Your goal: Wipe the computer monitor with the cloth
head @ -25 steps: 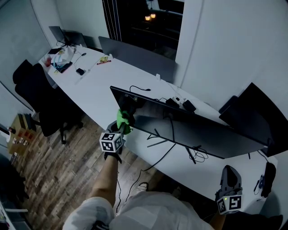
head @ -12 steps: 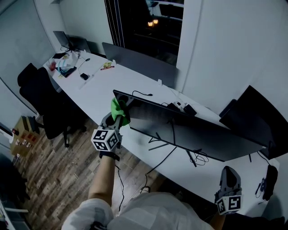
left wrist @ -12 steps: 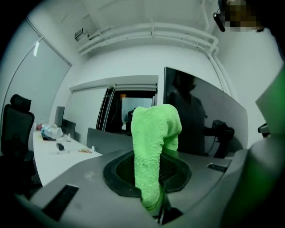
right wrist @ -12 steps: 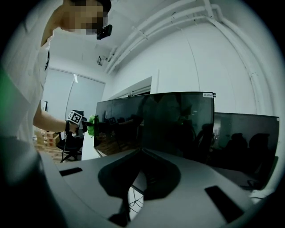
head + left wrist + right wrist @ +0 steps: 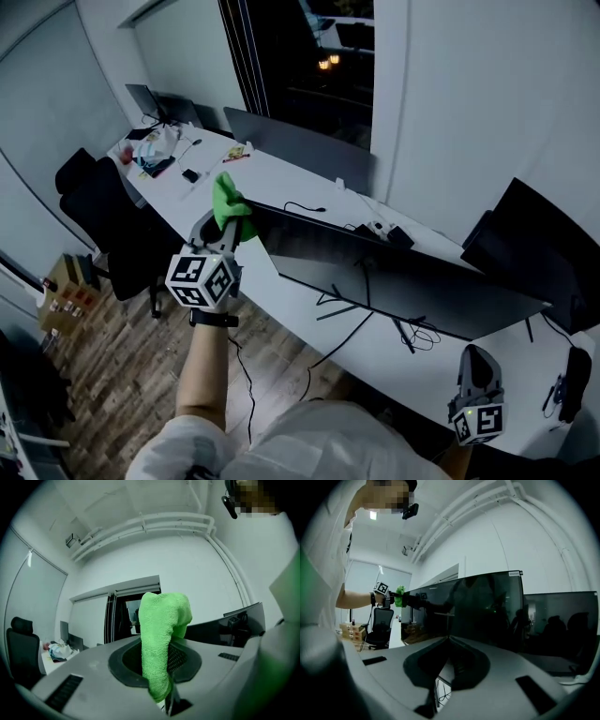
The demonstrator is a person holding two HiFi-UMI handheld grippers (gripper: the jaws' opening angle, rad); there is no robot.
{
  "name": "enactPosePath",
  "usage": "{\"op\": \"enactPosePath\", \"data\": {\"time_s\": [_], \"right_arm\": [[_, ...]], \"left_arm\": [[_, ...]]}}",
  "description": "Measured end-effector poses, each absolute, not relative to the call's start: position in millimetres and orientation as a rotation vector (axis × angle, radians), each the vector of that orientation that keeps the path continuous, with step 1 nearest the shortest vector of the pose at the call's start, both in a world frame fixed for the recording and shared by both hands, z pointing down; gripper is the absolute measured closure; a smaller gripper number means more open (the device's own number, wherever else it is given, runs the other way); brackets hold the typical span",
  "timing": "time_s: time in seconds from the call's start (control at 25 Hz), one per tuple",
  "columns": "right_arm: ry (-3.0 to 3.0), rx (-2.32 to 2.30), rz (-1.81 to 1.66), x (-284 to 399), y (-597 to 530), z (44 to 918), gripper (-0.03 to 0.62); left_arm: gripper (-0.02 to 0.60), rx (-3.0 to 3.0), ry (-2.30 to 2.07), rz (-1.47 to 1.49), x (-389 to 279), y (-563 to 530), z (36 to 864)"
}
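Left gripper (image 5: 223, 228) is clamped on the green cloth (image 5: 228, 197) at the top left corner of the monitor (image 5: 394, 274), right gripper (image 5: 476, 367) hangs low with jaws together on nothing, and I judge most of the screen still unwiped.

The cloth (image 5: 228, 199) covers the tips of the left gripper (image 5: 228, 225) in the head view; far desk clutter (image 5: 155, 152), perhaps bags, is too small to identify.
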State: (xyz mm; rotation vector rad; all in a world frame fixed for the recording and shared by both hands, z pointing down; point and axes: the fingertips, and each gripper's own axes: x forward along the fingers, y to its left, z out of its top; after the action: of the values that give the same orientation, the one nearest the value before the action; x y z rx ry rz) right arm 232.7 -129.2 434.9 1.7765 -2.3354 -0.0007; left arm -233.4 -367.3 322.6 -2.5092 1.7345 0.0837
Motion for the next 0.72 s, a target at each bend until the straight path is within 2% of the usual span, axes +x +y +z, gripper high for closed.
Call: {"op": "enactPosePath", "data": {"time_s": [0.36,0.72], "right_arm": [[-2.381,1.766,0.013,251,-126,441,0.591],[-2.398,1.783,0.010,287,-117,437,0.591]], "left_arm": [[0.528,-2.431,1.687,-0.115,-199,-350,290],[0.528,-2.519,1.500,-0.310,-90,-320,289]]}}
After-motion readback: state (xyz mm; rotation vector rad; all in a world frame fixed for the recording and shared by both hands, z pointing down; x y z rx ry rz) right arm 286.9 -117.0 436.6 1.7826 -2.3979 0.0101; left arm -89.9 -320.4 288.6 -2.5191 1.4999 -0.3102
